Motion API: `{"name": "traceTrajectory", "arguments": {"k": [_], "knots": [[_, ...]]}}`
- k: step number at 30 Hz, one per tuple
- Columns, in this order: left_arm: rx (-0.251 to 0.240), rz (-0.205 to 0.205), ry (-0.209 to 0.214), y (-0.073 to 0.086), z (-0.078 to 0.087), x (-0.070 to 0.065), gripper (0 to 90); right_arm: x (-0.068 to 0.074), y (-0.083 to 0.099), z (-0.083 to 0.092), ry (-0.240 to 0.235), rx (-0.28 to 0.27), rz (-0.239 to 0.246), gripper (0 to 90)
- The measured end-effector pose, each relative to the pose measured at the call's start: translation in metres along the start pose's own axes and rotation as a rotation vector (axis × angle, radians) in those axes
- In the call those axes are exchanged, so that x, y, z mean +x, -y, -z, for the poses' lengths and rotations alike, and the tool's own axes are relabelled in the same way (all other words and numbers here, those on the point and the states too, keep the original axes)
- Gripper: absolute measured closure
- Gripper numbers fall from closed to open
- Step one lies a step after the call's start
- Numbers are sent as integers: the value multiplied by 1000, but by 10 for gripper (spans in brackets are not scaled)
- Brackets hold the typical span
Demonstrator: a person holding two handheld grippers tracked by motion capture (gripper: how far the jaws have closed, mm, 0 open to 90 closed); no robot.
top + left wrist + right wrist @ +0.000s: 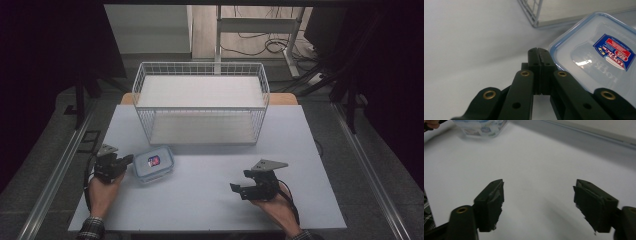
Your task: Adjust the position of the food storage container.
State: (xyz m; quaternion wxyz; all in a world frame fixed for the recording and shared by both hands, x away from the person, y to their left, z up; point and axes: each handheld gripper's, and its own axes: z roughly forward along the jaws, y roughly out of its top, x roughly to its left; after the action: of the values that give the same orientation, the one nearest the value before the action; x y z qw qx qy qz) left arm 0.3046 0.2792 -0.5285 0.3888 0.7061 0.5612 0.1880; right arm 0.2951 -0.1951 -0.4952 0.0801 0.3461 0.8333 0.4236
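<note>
Two black hand-held grippers: the left hand-held gripper (126,161) and the right hand-held gripper (235,188) each carry a grey three-cornered plate on top and trail a dark cable. Brass-coloured rivets stud the black linkage arms; the jaw pads look worn and ragged. Plaid cuffs (90,229) cover the person's wrists.
</note>
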Motion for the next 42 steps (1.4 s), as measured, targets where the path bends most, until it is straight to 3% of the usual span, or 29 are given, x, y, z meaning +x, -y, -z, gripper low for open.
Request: {"name": "traceTrajectory", "arguments": {"k": [4,6,7,10,11,13,16,23,29,32,36,42], "knots": [[3,-6,21,-5,-8,-6,899,-3,-9,-7,-22,19,-10,436],[5,-11,38,-9,-13,-10,898,-3,-11,-11,-13,34,2,468],[6,-15,53,-12,-19,-16,899,-3,-14,-17,-4,56,17,554],[8,-23,70,-15,-24,-22,899,-2,-20,-25,6,73,47,683],[10,-32,81,-17,-28,-27,899,-2,-20,-25,6,73,47,683],[14,-52,103,-22,-35,-37,899,-3,-30,-35,-9,83,69,818],[16,-64,120,-25,-41,-45,899,-3,-38,-43,-8,77,77,884],[20,-88,191,-34,-59,-72,899,-7,-54,-66,6,69,64,889],[29,-113,243,-36,-68,-97,900,-19,-65,-91,61,70,33,888],[35,-120,245,-36,-67,-100,900,-22,-63,-93,72,80,28,888],[41,-118,253,-34,-66,-104,900,-26,-60,-90,50,83,20,888],[56,-148,262,-31,-61,-114,900,-27,-54,-81,22,93,-5,888]]}}
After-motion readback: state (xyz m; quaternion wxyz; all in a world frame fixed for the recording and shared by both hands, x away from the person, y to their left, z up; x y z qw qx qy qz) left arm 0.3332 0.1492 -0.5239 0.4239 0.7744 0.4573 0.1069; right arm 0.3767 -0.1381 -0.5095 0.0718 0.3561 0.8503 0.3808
